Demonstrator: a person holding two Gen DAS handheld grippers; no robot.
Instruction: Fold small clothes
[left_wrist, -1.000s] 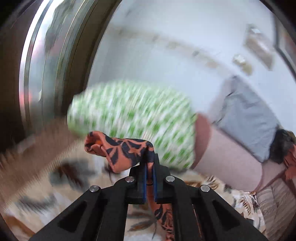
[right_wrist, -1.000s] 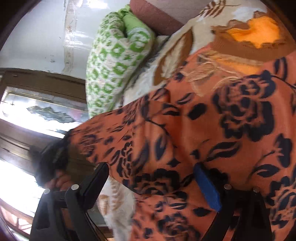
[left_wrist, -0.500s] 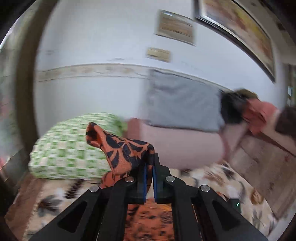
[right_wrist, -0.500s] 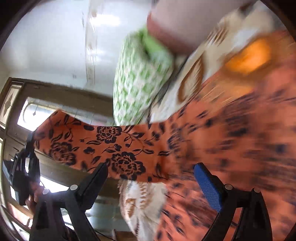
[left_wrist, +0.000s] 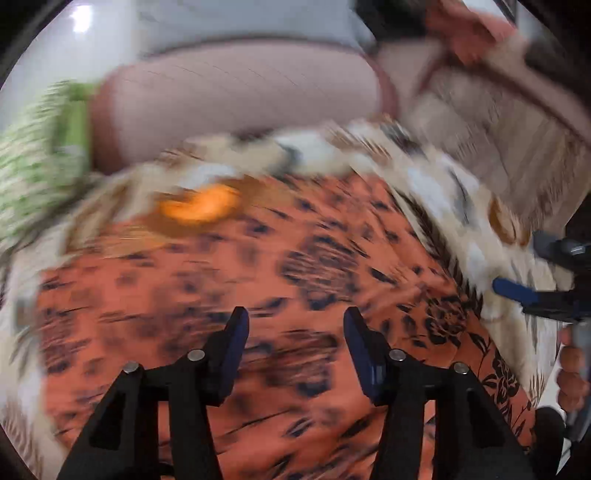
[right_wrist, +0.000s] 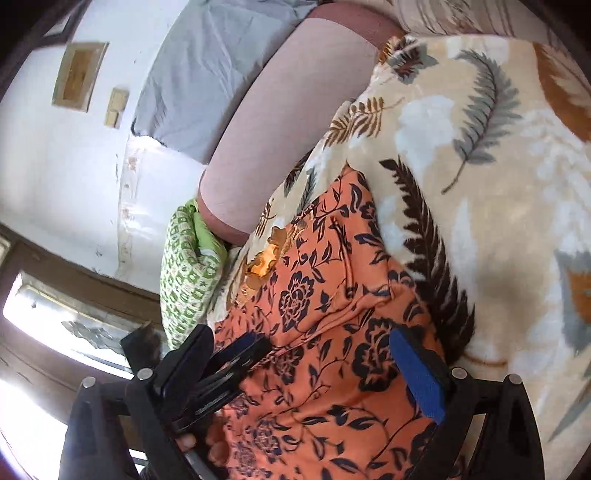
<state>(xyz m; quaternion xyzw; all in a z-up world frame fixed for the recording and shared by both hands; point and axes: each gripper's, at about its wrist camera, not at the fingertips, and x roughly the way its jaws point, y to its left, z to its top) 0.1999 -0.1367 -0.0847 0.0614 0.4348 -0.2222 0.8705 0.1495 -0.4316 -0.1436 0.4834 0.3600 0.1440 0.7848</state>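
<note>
Now the orange floral garment (right_wrist: 325, 332) is lying spread on the leaf-print bedspread (right_wrist: 480, 184), below the pink bolster (right_wrist: 288, 122). Both claws, left (left_wrist: 295, 332) and right (right_wrist: 325, 354), are hanging released over it; any grab risks bunching the loose layers.

Orange black-flowered garment (right_wrist: 325, 306), beige leaf-print blanket (right_wrist: 480, 155)

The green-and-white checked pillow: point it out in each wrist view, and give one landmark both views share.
Left wrist: the green-and-white checked pillow sits at the far left edge, blurred, beside the pink bolster.
Right wrist: the pillow is left of centre, below the bolster's end.
Shared landmark: the orange floral garment spread on the leaf-print blanket.
</note>
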